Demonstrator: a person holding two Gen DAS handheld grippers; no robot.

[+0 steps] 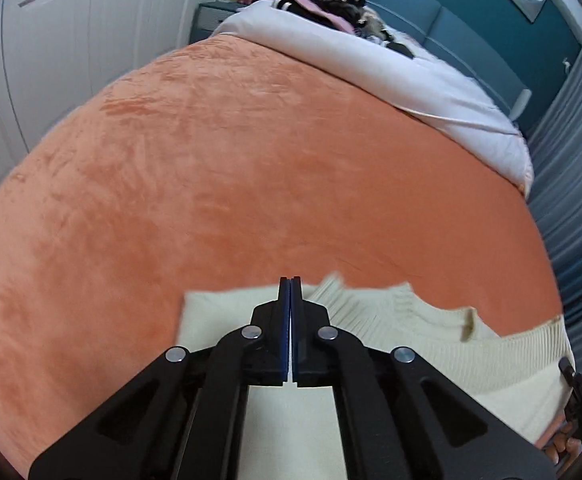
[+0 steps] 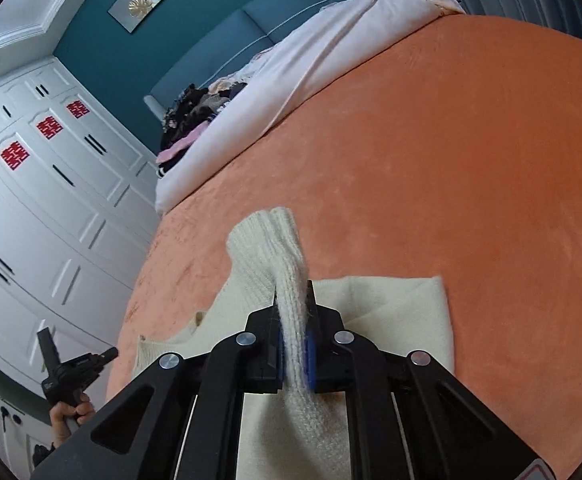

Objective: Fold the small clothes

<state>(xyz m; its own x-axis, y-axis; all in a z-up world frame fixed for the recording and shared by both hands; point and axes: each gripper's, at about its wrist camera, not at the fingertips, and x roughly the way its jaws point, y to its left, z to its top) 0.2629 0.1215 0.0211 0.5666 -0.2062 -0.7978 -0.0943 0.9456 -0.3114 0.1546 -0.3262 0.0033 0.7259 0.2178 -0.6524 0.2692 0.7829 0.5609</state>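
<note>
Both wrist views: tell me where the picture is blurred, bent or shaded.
Left wrist view: the sweater is smeared along its far edge, the orange blanket bulges like a dome, and the corners go black. Right wrist view: the knitted sleeve in the right gripper is fuzzy near its tip, the wardrobe curves, light is soft and even.

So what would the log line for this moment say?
task: fold small clothes | right gripper: shut on ribbed part of cream sweater | left gripper: shut, nothing between its fingers | surface: orange blanket

Ribbed cream knit sweater (image 2: pixel 287 264) on plush matt orange blanket (image 2: pixel 431 184) — matt black plastic gripper (image 2: pixel 293 300).
</note>
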